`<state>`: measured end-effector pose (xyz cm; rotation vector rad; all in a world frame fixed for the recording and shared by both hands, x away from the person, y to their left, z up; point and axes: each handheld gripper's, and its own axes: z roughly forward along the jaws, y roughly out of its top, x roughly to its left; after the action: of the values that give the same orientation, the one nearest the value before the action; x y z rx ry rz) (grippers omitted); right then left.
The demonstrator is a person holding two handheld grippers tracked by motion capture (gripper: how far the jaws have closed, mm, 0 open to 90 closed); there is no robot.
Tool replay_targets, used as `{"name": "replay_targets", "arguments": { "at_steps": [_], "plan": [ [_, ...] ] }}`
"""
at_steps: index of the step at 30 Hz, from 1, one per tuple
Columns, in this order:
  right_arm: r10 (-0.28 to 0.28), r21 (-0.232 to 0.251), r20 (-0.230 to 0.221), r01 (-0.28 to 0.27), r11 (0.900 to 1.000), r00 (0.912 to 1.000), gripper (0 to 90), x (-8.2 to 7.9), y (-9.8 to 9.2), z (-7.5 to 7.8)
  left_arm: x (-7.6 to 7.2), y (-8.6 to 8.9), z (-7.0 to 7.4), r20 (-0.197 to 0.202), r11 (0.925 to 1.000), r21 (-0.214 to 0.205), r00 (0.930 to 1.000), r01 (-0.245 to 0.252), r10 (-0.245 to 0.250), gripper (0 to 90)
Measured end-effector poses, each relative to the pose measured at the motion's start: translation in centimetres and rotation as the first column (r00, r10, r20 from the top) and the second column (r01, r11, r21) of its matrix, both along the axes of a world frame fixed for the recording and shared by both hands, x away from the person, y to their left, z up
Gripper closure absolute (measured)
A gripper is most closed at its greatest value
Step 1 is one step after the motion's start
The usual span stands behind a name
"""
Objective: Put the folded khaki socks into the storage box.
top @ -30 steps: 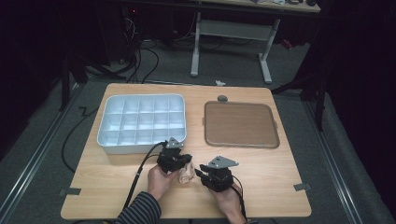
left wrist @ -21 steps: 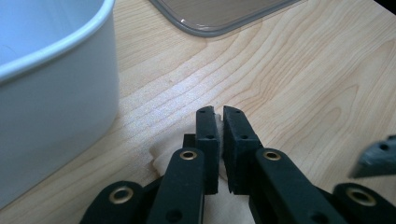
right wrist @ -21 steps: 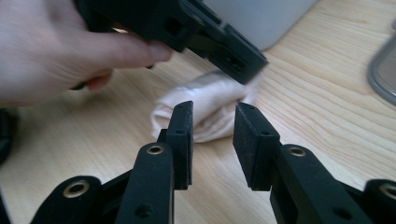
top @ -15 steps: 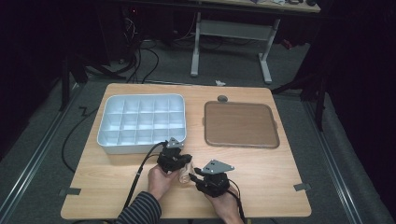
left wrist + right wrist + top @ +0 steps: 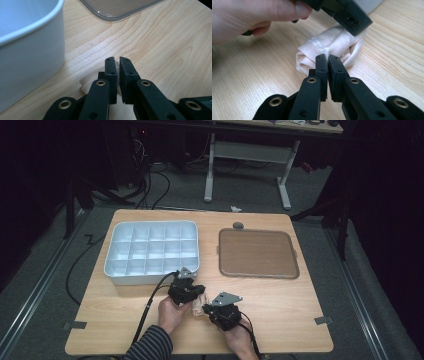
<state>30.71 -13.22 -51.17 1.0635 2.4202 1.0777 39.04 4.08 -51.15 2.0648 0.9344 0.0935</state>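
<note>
both grippers, left and right, clamped on a rolled cream cloth near the white tray, right jaws just closed.

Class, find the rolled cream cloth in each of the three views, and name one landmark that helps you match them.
High view: the cream cloth lies low of centre, between the two grippers.
Left gripper view: a cream edge beneath the jaws, bottom centre.
Right gripper view: centre, just above the jaws.
Shared landmark: the wooden table.

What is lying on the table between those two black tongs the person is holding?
A small rolled cream cloth lies between the left tongs and right tongs, as the high view shows; both pinch it.
</note>
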Motion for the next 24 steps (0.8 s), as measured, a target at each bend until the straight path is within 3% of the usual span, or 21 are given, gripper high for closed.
{"name": "replay_targets", "arguments": {
  "at_steps": [16,20,24],
  "plan": [
    [-0.003,-0.026,-0.065,0.002,0.9997,0.9979,88.4,0.9,-0.4,-1.2,0.7,-0.3,-0.6,0.005,0.9999,0.0,0.9999,0.014,-0.014,84.1],
    [-0.013,-0.008,-0.067,0.012,0.9999,0.9977,88.2,1.0,-0.4,-1.1,0.1,-0.1,-0.1,0.04,0.9999,-0.008,0.9992,0.008,-0.007,68.9],
    [-0.015,-0.005,-0.059,0.015,0.9999,0.9981,88.1,0.9,-0.4,-1.0,-0.8,0.4,0.7,0.069,0.9999,0.012,0.9976,-0.002,0.001,57.3]
  ]
}}
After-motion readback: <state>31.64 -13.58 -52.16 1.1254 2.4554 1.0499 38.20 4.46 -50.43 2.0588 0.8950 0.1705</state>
